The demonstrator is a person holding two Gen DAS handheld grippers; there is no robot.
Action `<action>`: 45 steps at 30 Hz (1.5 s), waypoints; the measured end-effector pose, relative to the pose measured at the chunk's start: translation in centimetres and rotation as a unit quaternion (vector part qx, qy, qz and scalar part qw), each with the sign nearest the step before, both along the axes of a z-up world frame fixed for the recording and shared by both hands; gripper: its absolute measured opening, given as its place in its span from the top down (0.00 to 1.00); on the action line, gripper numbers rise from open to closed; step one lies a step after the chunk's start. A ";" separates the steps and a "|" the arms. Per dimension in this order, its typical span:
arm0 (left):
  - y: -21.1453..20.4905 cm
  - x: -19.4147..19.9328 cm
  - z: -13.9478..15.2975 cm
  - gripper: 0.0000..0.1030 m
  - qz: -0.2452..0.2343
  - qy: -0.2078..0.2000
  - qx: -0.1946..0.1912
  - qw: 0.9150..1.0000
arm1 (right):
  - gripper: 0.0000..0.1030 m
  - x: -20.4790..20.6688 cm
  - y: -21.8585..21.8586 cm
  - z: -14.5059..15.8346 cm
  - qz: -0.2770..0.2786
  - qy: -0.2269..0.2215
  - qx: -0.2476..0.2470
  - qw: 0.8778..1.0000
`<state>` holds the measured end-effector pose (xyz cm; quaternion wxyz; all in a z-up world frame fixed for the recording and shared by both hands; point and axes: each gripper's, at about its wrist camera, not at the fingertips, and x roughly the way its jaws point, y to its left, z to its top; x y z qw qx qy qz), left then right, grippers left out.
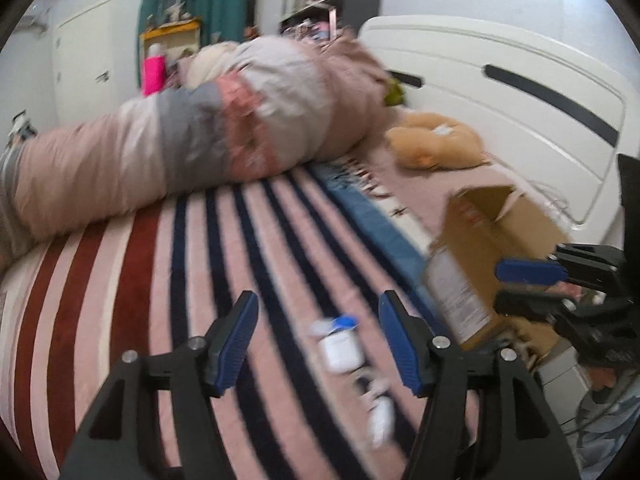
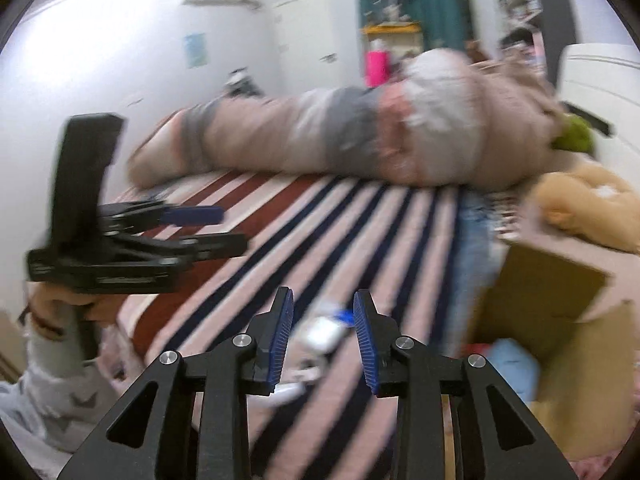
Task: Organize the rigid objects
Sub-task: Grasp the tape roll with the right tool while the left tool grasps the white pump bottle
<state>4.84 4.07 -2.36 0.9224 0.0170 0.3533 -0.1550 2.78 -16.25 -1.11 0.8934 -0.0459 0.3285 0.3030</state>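
Observation:
A small white container with a blue lid (image 1: 339, 344) lies on the striped blanket (image 1: 160, 280), with a white charger and cable (image 1: 380, 416) beside it. My left gripper (image 1: 316, 340) is open above the blanket, the container between its fingers' lines but apart from them. In the right wrist view the same container (image 2: 324, 330) lies blurred just beyond my right gripper (image 2: 323, 336), which is open and empty. The right gripper shows in the left view (image 1: 528, 284) at the right, next to the cardboard box (image 1: 492, 256). The left gripper appears at the left of the right view (image 2: 224, 228).
The open cardboard box (image 2: 560, 340) stands on the bed at the right with a blue item (image 2: 512, 368) inside. A rolled duvet (image 1: 200, 136) lies across the far side. A tan plush toy (image 1: 436, 144) lies near the white headboard (image 1: 520, 80). A pink bottle (image 1: 154, 74) stands behind.

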 end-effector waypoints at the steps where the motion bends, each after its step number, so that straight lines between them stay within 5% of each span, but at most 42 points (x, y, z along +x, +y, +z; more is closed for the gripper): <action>1: 0.7 0.1 -1.0 0.42 0.004 0.006 0.001 1.000 | 0.74 -0.1 1.1 -0.7 0.009 0.008 -0.004 1.000; 9: 2.9 -1.1 -9.0 0.43 -0.011 0.076 -0.031 0.997 | 0.58 2.7 6.9 -10.2 0.015 0.096 -0.106 0.990; 14: 2.4 -2.2 -12.1 0.43 -0.028 0.108 -0.053 0.992 | 0.59 5.2 7.3 -15.5 0.001 0.154 -0.134 0.979; 15: 2.2 -2.3 -12.5 0.43 -0.035 0.111 -0.057 0.991 | 0.65 5.4 7.2 -15.9 -0.004 0.153 -0.134 0.979; 25: -4.2 -2.2 -15.3 0.49 -0.138 0.146 -0.098 0.975 | 0.65 5.0 3.7 -13.8 -0.107 0.096 -0.166 0.975; 30: -6.3 -2.2 -16.0 0.79 -0.116 0.134 -0.035 0.984 | 0.65 4.6 3.1 -14.2 -0.103 0.106 -0.168 0.975; 38: -4.5 -3.3 -14.2 0.79 -0.092 0.110 -0.028 0.989 | 0.65 4.3 3.5 -13.2 -0.090 0.094 -0.158 0.979; 45: -1.6 -4.8 -8.3 0.79 -0.046 0.048 -0.032 0.997 | 0.65 2.0 5.1 -7.5 -0.059 0.032 -0.121 0.990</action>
